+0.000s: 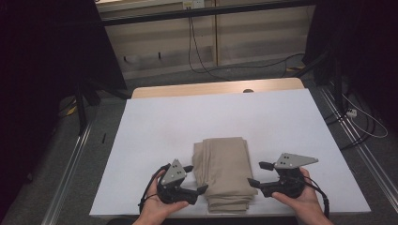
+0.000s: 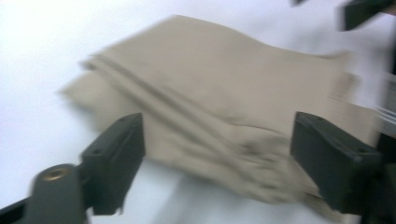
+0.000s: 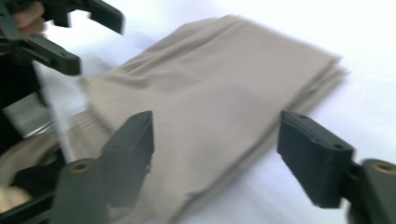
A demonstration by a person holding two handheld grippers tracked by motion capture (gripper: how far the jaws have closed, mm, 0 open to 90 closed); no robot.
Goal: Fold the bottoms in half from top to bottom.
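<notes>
- A folded beige cloth (image 1: 224,172) lies flat on the white table cover (image 1: 155,126), at the near middle of the table, its long side running from near to far and its near end close to the table's near edge.
- The fold shows several stacked layers along its near end and its sides; the top face is smooth with a few soft creases.
- The left gripper (image 1: 195,178) sits just left of the cloth's near half and points right at it, its jaws spread, the tips just at the cloth's left edge and pinching nothing.
- In the left gripper view (image 2: 217,161) the cloth lies between and beyond the two black jaws, which stand wide apart and off it.
- The right gripper (image 1: 257,174) sits just right of the cloth's near half and points left at it, jaws spread, the tips by the right edge.
- In the right gripper view (image 3: 215,154) the cloth runs between its open jaws, clear of both pads.
- Each hand cups its gripper from the near side, forearms coming in from the near edge, the left hand (image 1: 155,204) and the right hand (image 1: 305,199) low over the table.
- A bare wooden strip (image 1: 187,90) shows at the far edge of the table.
</notes>
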